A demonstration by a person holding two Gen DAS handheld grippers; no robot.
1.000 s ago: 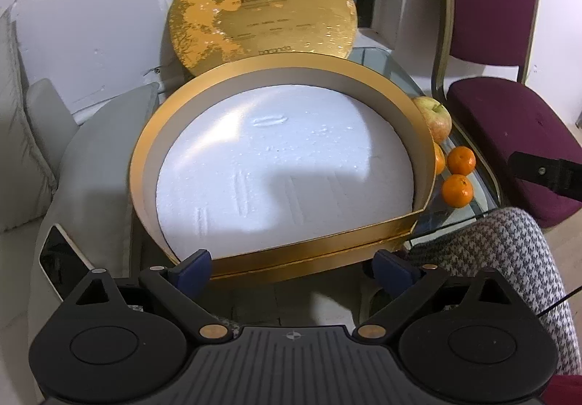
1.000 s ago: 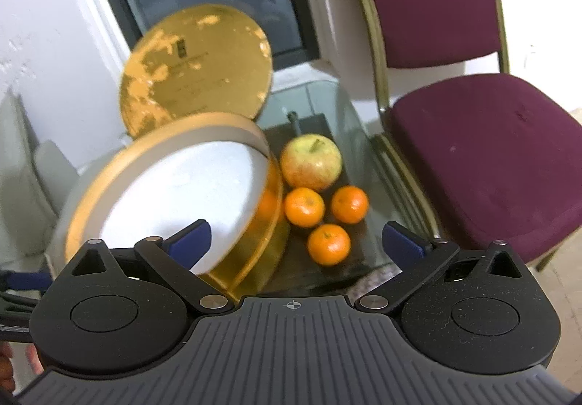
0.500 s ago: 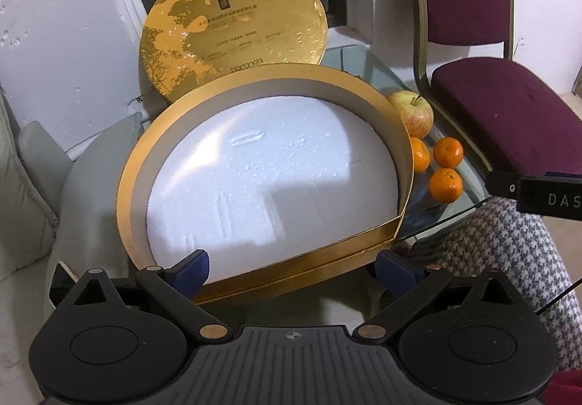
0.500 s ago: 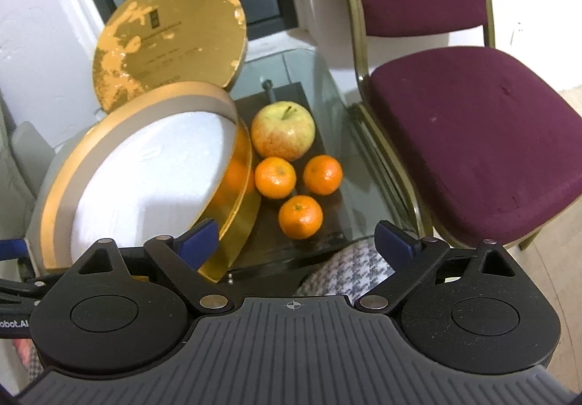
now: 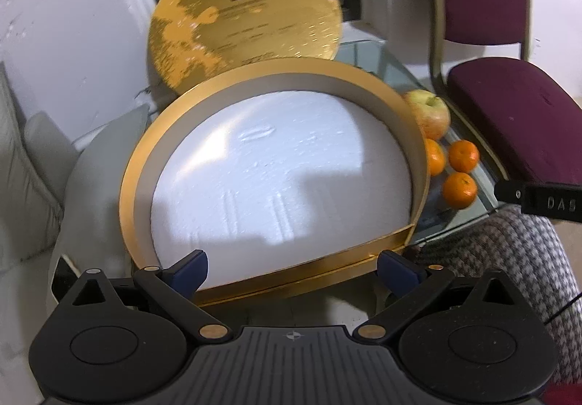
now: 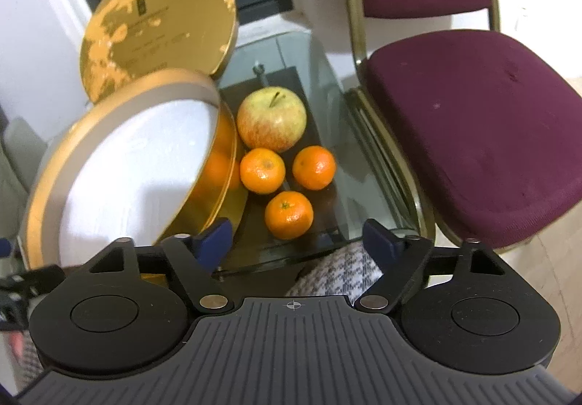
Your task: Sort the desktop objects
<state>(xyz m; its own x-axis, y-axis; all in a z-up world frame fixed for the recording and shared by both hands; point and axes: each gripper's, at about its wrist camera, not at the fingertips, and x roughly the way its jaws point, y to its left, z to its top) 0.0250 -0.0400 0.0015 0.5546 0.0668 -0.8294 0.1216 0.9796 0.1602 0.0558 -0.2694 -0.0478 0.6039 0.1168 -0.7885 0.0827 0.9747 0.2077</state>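
Fruit unsorted: apple [image 6: 272, 118] and three tangerines [image 6: 262, 170] lie right of the empty gold box [image 5: 276, 165]; left gripper [image 5: 293, 267] and right gripper [image 6: 298, 239] gape, holding nothing.

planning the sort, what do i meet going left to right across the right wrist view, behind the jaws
gold round box with white foam → orange nearest the box → orange to its right → maroon chair seat. The apple, the nearest orange and the gold lid overlap these in left-right position, so they are left out.
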